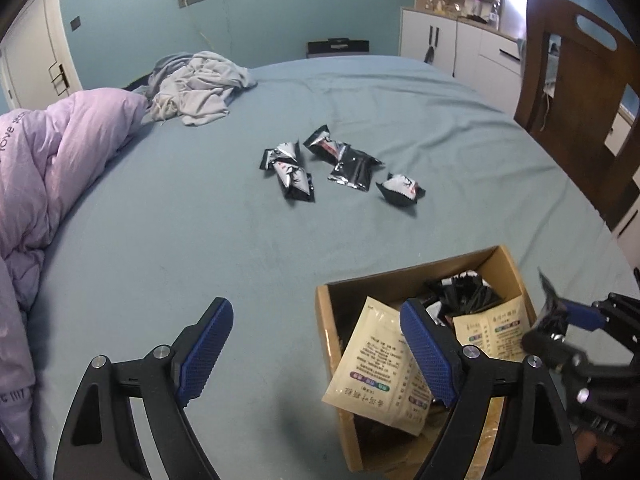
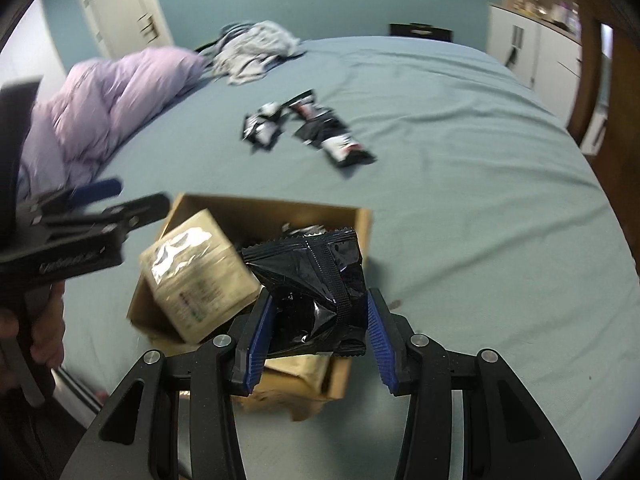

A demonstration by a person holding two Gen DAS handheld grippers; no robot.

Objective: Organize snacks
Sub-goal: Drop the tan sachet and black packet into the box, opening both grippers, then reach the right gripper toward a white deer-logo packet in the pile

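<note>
Gripping black packet over box rim, open bedsheet beyond

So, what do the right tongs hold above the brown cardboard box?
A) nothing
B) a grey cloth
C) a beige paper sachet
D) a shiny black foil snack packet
D: in the right wrist view, the right tongs clamp a shiny black foil snack packet over the brown cardboard box.

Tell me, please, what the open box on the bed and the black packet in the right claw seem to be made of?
The box looks like plain brown cardboard: matte, raw-edged walls. The black packet looks like glossy plastic or foil film: sharp creases, bright glints, crimped serrated seal. Which of the two cannot be told.
</note>
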